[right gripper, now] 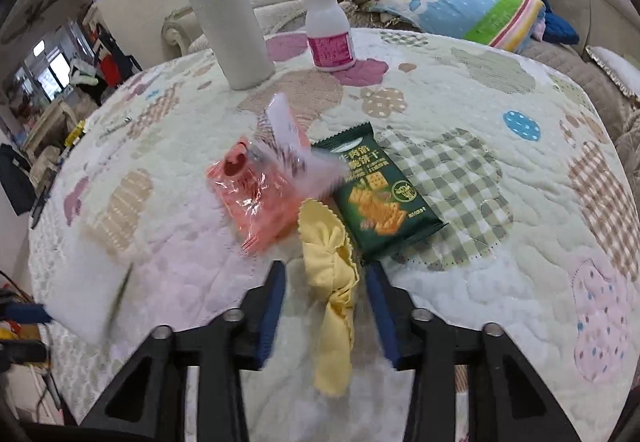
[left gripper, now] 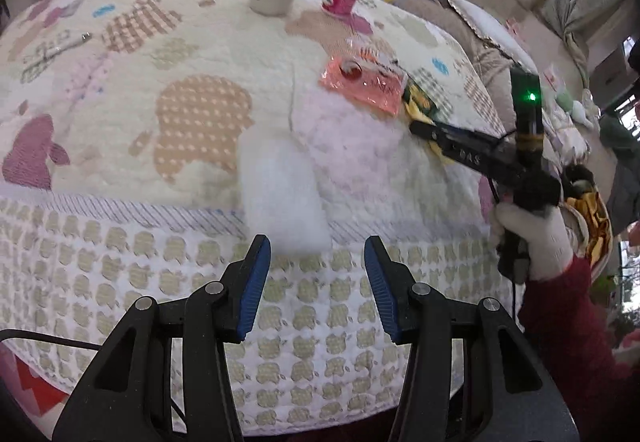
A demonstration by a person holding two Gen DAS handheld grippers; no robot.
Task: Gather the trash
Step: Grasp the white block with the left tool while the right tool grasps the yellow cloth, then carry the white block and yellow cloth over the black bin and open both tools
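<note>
Ahead of the right gripper [right gripper: 325,312], a crumpled yellow cloth [right gripper: 330,274] filled the gap between its parted jaws; a green cracker packet [right gripper: 378,194] and an orange transparent wrapper [right gripper: 256,194] crowded just beyond. The tall grey tumbler [right gripper: 228,26] and white pill bottle [right gripper: 328,30] blocked the quilted counter's [right gripper: 500,114] far edge.

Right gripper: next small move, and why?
Probably close the right gripper on the yellow cloth. Its jaws stand open with the bunched cloth between them, and the green cracker packet and orange wrapper lie just beyond, ungrasped.
</note>
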